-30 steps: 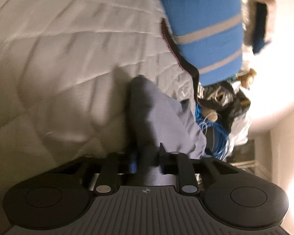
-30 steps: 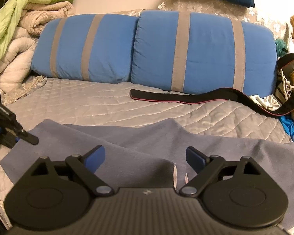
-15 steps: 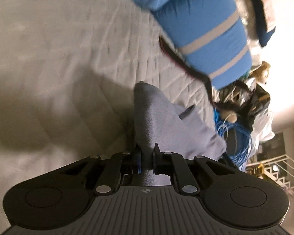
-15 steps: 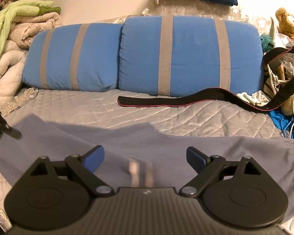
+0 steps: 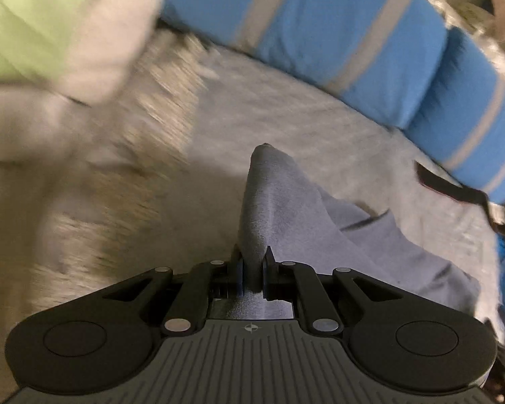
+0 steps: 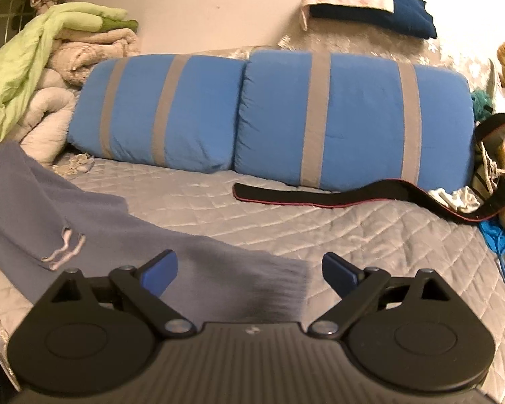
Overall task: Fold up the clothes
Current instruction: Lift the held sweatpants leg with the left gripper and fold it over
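Grey-blue fabric filled the lower middle of the left wrist view: the garment (image 5: 279, 208) rose as a pinched ridge from the left gripper (image 5: 252, 269), whose jaws were clenched on a fold of it, and the rest trailed toward the lower right over the quilted bedspread (image 5: 303, 118). Heavy blur on the left of the frame suggested a fast swing.

Across the right wrist view, the garment (image 6: 50, 208) hung from the far left edge and draped down to the lower centre, a pale drawstring (image 6: 64, 245) dangling from it. The right gripper (image 6: 249, 269) stood released, gripping nothing. Blue pillows (image 6: 252, 114) and a black strap (image 6: 353, 195) lay beyond.

Judging by this, a fold was mid-carry; next the lifted edge would need laying flat and aligned, with the free gripper steadying the cloth.
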Tool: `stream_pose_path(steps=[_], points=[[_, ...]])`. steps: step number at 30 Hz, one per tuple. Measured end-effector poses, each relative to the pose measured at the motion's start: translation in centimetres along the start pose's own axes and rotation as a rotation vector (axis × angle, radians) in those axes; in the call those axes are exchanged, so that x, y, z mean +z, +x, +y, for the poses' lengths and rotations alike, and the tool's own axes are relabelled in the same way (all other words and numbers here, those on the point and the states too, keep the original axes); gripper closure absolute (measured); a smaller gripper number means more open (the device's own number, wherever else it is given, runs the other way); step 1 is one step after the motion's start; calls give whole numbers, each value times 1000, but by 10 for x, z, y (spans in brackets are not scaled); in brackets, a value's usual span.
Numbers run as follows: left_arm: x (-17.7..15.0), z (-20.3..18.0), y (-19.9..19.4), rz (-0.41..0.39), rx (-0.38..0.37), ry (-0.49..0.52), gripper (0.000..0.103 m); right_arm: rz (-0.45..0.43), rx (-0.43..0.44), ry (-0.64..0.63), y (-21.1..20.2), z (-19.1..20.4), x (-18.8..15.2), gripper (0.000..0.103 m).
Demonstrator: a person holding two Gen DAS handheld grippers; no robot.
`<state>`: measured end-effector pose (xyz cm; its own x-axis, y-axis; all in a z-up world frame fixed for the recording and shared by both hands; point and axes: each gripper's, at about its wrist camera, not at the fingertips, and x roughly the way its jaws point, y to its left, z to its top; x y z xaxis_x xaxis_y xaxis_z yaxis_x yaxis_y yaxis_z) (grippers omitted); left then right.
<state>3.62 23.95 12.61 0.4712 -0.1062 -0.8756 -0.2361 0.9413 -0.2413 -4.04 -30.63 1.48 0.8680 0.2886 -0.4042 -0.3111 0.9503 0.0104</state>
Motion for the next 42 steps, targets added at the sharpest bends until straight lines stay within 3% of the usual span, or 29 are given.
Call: stream_pose_path(steps=[7,19,29,42], points=[[-6,-60,-35,-37,-6,-31,94,-16,11,-6,-5,3,2,5],[-39,-205,-56,-38,-203,40,94,-38,27,17,-15,-5,1,4],[-56,-296,-23,0,-275,85,93,-50,25,72,-21,-22,-2,4],[-81,-359,46,107,-275,149,93,-52,12,154,-22,-46,-6,4]])
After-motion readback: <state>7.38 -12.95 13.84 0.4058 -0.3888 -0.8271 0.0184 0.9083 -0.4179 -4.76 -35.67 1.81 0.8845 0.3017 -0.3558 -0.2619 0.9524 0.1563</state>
